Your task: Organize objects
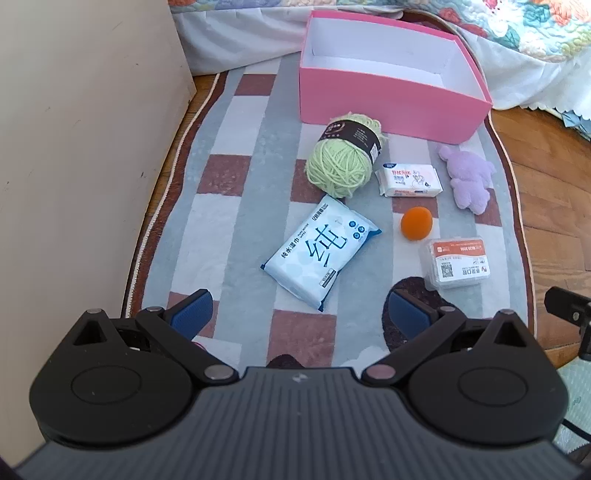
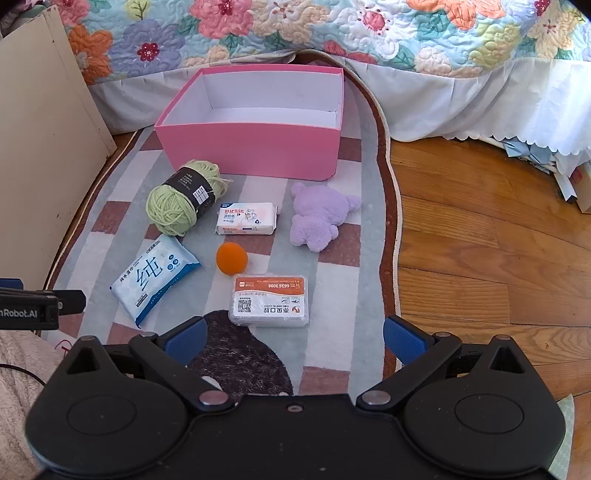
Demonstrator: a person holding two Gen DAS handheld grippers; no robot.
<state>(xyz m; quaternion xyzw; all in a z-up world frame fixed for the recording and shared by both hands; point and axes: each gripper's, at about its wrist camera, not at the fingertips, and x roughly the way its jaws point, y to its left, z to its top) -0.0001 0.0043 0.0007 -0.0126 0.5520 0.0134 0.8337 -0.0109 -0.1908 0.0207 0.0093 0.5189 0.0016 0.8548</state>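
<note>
Here we looked down on a checked rug (image 2: 258,229) on a wooden floor (image 2: 480,229), with both tools held above it and nothing between their jaws. The left gripper (image 1: 301,314) stood with its jaws spread wide, and so did the right gripper (image 2: 293,338); neither touched anything. The pink box (image 2: 255,147) sat at the far end of the rug against the bed's quilt (image 2: 295,29), open on top and white inside, though its near wall hid part of its floor from us. In front of it lay the green yarn ball (image 2: 177,199), just beside the small tissue pack (image 2: 246,218), with the purple plush toy (image 2: 317,218) to the right. Nearer to us lay the blue wet-wipe pack (image 2: 153,278), the orange ball (image 2: 231,258) and the clear plastic case (image 2: 269,301), all apart from one another. The print on the packs was too small for us to read surely. The rug's near edge was covered by the gripper bodies, and a dark pattern on it was partly hidden. A pale cabinet panel (image 1: 85,155) stood cut off at the left.
</note>
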